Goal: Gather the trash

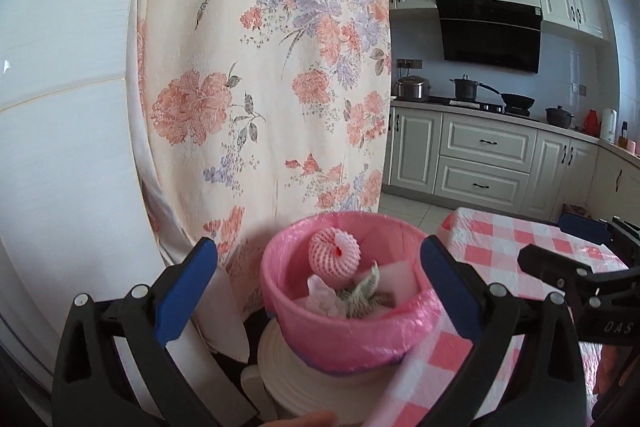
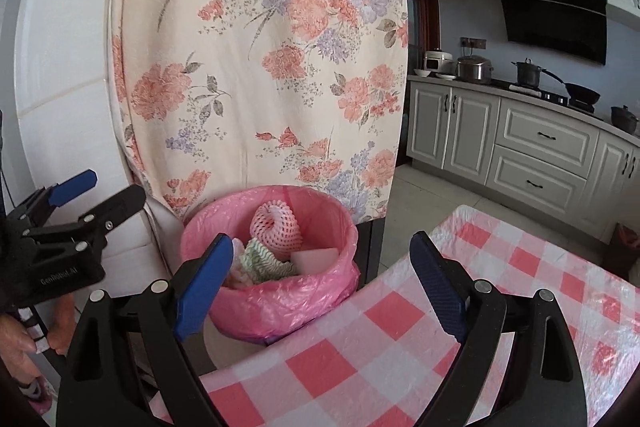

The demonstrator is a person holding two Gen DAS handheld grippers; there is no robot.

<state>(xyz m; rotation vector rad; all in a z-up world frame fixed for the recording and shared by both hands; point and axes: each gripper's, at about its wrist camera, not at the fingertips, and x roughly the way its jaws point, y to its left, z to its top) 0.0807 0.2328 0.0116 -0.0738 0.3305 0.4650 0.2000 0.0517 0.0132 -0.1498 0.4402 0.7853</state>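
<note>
Foremost, the left gripper stands with its blue-padded jaws spread wide and nothing between the pads; the bin appears through the gap but lies beyond the fingertips, untouched. The right gripper is likewise fully spread and empty, its fingers poised above the near edge of the checked tablecloth.

Landmark: the waste bin, lined with a pink plastic bag, standing just past the table's corner. Each gripper shows in the other's view: the right one to the right of the bin, the left one to the left of it, with part of a hand gripping its handle.

Inside the bin lie the collected items: a pink foam fruit net uppermost toward the back, a crumpled green-and-white patterned piece in front of it, a pale foam block to the right, and what may be crumpled tissue at the left, though the view is too soft to be sure.

Behind the bin hangs a floral cloth over a tall upright object. Beneath the bin, a round white surface shows, possibly a stool. Far to the right of the bin run kitchen cabinets, with pots on the counter under a black range hood.
</note>
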